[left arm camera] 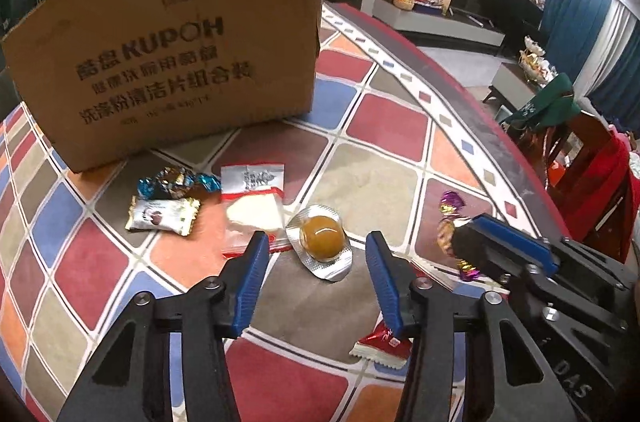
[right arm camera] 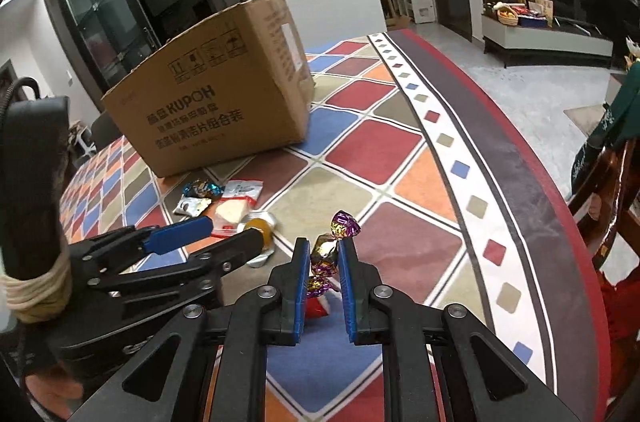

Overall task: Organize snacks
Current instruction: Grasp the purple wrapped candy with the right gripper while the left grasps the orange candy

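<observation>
My right gripper (right arm camera: 325, 248) is shut on a purple-and-gold twist-wrapped candy (right arm camera: 326, 249), held just above the table; the candy also shows in the left wrist view (left arm camera: 448, 222). My left gripper (left arm camera: 316, 242) is open and empty, its jaws on either side of an orange jelly cup (left arm camera: 322, 237) on the table. A white-and-red cake packet (left arm camera: 253, 202), a silver chocolate packet (left arm camera: 162, 216) and a blue twist candy (left arm camera: 176, 180) lie in front of the cardboard box (left arm camera: 172, 62). A red packet (left arm camera: 382, 344) lies under the left gripper.
The table has a colourful chequered cloth (right arm camera: 372, 150) with a dark red curved edge (right arm camera: 560, 190). A wooden chair (right arm camera: 608, 182) stands past the edge at right. The right gripper (left arm camera: 500, 242) sits close beside the left one.
</observation>
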A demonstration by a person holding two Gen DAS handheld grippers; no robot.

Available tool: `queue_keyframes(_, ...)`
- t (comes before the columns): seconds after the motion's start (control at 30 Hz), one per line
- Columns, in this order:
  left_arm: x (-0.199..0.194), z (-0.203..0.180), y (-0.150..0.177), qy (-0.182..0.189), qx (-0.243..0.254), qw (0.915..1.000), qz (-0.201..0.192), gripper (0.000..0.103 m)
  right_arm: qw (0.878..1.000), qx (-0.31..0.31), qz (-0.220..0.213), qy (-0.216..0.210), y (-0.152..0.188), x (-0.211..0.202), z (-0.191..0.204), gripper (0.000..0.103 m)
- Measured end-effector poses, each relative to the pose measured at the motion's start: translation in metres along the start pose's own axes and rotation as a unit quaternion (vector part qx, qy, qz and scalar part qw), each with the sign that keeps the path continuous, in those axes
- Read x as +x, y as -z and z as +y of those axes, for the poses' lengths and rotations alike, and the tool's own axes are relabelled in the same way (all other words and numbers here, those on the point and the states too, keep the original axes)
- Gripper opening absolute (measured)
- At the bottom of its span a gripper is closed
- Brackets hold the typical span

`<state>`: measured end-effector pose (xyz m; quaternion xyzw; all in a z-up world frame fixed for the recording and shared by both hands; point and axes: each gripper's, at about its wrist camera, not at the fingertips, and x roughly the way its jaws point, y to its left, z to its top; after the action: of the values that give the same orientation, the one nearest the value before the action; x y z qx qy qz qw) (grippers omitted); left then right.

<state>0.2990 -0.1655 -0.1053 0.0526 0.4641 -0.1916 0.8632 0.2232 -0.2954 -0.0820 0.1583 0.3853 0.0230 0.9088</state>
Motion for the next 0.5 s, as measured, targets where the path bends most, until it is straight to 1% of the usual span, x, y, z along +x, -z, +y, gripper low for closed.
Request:
queue_keyframes(0.17,0.009,-0.004,0.000,0.001,-0.007,0.9999,0.008,0.044,1.000,0.007,-0.002,0.003,0.001,0.000,-0.005,0.016)
queue_keyframes(0.23,0.011,-0.006,-0.001,0.002,-0.008,0.9999,0.010,0.041,1.000,0.008,-0.002,0.000,0.001,0.000,-0.005,0.016)
queue_keyframes(0.3,0.012,-0.005,-0.001,0.006,-0.012,0.9998,0.013,0.034,1.000,0.004,-0.004,0.001,0.002,-0.001,-0.005,0.016)
queue_keyframes(0.33,0.012,-0.004,-0.001,0.008,-0.015,0.9998,0.013,0.033,1.000,0.001,-0.004,0.002,0.001,-0.001,-0.004,0.016)
queue_keyframes(0.5,0.013,-0.003,-0.001,0.012,-0.017,0.9997,0.011,0.031,1.000,-0.010,-0.008,0.008,0.001,-0.005,0.000,0.016)
